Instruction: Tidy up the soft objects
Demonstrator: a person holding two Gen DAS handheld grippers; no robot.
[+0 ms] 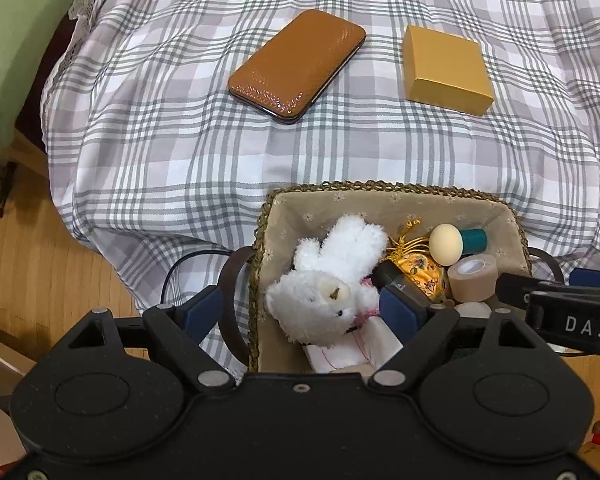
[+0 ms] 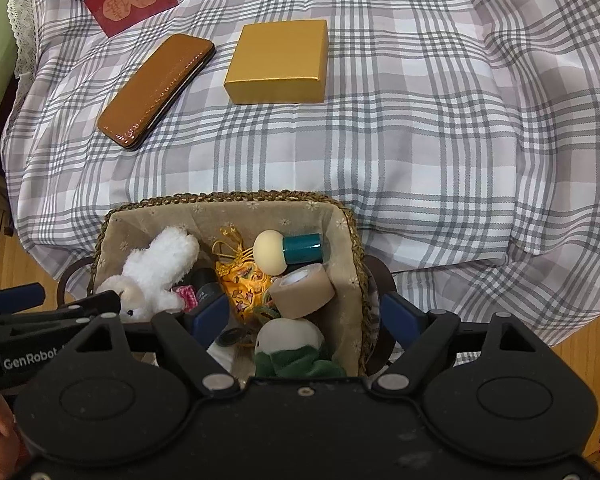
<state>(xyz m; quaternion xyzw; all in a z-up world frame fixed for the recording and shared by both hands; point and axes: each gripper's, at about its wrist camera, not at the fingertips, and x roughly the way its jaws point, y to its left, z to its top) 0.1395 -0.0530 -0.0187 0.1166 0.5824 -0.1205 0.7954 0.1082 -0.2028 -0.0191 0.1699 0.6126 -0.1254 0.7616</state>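
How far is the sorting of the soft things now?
Looks done: white plush rabbit, gold pouch and green-and-white plush lie in the basket. In hand: nothing; both grippers hover open. Left: only hard-looking things, brown case and yellow box, stay outside.

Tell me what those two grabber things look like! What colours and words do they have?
Both are matte black plastic. The left gripper and the right gripper each have two round discs on a wide body, silver pins on slanted linkage bars, and blue pads on the fingers. White lettering marks each one's side, where the other camera sees it: "GenRobot" on the left one, "DAS" on the right.
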